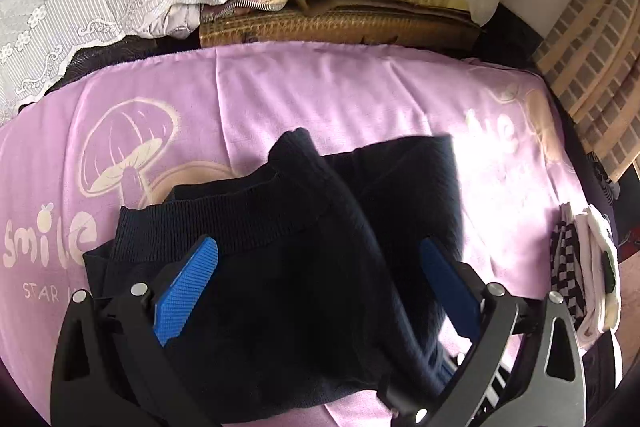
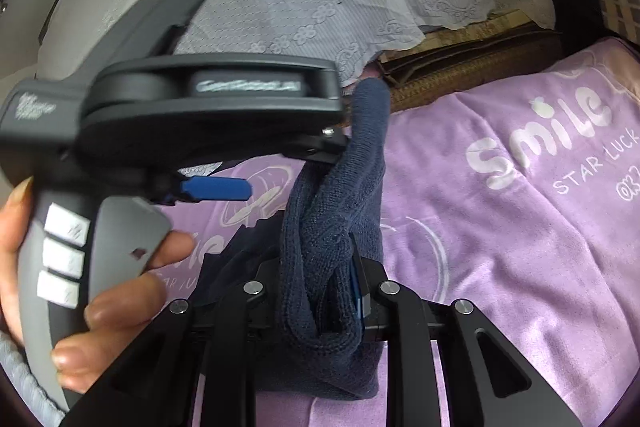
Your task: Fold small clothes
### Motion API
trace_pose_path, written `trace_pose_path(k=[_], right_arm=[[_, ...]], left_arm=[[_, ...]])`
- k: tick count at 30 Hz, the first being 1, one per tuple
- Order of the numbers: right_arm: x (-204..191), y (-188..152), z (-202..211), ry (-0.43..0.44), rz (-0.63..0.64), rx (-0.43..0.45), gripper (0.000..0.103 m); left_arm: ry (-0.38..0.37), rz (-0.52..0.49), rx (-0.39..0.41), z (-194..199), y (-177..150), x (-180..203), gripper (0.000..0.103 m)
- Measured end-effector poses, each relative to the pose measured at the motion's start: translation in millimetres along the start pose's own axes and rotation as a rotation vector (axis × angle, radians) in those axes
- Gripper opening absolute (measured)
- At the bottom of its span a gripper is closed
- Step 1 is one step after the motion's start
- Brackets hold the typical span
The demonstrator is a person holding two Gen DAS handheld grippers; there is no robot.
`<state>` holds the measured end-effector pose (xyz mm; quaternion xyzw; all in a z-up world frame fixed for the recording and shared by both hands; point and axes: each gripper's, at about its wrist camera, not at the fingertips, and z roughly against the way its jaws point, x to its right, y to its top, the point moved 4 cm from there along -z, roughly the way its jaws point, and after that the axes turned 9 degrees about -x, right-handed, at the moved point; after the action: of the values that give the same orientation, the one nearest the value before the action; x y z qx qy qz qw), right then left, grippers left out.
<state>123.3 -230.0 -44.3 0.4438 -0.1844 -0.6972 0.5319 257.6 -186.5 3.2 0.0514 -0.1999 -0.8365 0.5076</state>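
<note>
While the navy knit garment (image 1: 304,267) lies low in the middle of the left wrist frame on a lilac bedsheet (image 1: 320,95) printed with a mushroom and "smile", the left hand-held gripper (image 1: 320,259) hangs over it with its blue pads (image 1: 186,291) spread wide, one near the ribbed band, the other at the cloth's right side, gripping nothing. In the right wrist frame the right hand-held gripper (image 2: 344,291) is pinched narrow on a bunched fold of the same knit, which rises as a twisted strip up the centre of the frame to its tip near the left tool's body. A folded striped and white pile (image 1: 580,267) sits at the right edge of the left view.

By my reading a fold is midway: one part is lifted, the rest lies flat. The next move likely calls for carrying the raised strip across the flat body and laying it down square, with the left tool pressing or pinching the cloth so it does not drag. The knit is soft and may slump or twist on release.
</note>
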Motion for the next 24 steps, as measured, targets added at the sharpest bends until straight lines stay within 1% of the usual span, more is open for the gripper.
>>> trace_pose_path(k=[2,4,6,7,9,11,12,13,15,16,17,18,19,20,21,22,24], right_arm=[[-6.2,-1.3,0.6,-0.007,0.027,0.001,0.023],[-11.6,-2.5,0.1,-0.019,0.053,0.002,0.023],[-14.0,-3.1,-0.7,-0.029,0.066,0.002,0.023],[-15.1,-3.6,-1.3,-0.035,0.072,0.003,0.023],[-17.8,-4.8,-2.4,-0.042,0.085,0.001,0.023],[-24.1,-7.0,-4.7,-0.051,0.113,-0.003,0.023],[-27.2,-7.9,-5.5,-0.055,0.128,-0.003,0.023],[-31.1,-9.4,-5.7,-0.058,0.147,-0.002,0.023],[-36.1,-11.2,-4.7,-0.057,0.171,0.002,0.023],[-37.7,-10.9,-5.1,-0.057,0.174,0.002,0.023],[-37.8,-11.1,-5.4,-0.059,0.177,0.001,0.023],[-37.3,-10.9,-5.7,-0.057,0.174,0.000,0.023],[-36.6,-10.4,-5.7,-0.057,0.170,0.000,0.023],[-36.1,-9.6,-6.2,-0.056,0.165,-0.003,0.023],[-35.7,-9.2,-7.2,-0.052,0.161,-0.006,0.023],[-36.8,-8.0,-8.5,-0.043,0.156,-0.011,0.023],[-43.5,-6.4,-9.8,-0.042,0.168,-0.009,0.023]], left_arm=[[-0.036,0.016,-0.010,0.1,-1.2,-7.4,0.098],[-0.103,0.052,-0.006,4.7,-3.5,-16.9,0.097],[-0.176,0.063,0.020,15.6,-8.5,-20.9,0.098],[-0.184,0.056,0.036,21.2,-11.2,-20.0,0.098],[-0.174,0.028,0.051,27.9,-14.7,-14.3,0.098],[-0.163,-0.014,0.031,26.9,-16.7,-3.3,0.098],[-0.135,-0.043,0.010,22.9,-17.8,4.3,0.098],[-0.090,-0.064,-0.002,18.7,-18.6,9.1,0.098],[-0.057,-0.066,-0.004,12.7,-18.2,8.9,0.098],[-0.063,-0.051,-0.009,9.7,-17.6,5.0,0.095],[-0.084,-0.028,-0.010,7.9,-16.4,-0.8,0.088],[-0.114,-0.005,-0.015,6.2,-14.9,-8.5,0.062],[-0.146,0.011,-0.032,3.5,-13.4,-16.3,0.041],[-0.192,0.024,-0.044,2.2,-12.5,-22.8,0.034],[-0.221,0.027,-0.046,2.4,-12.9,-26.5,0.019],[-0.234,0.028,-0.043,3.5,-12.4,-30.4,0.016],[-0.249,0.015,-0.022,8.3,-12.9,-36.5,0.015]])
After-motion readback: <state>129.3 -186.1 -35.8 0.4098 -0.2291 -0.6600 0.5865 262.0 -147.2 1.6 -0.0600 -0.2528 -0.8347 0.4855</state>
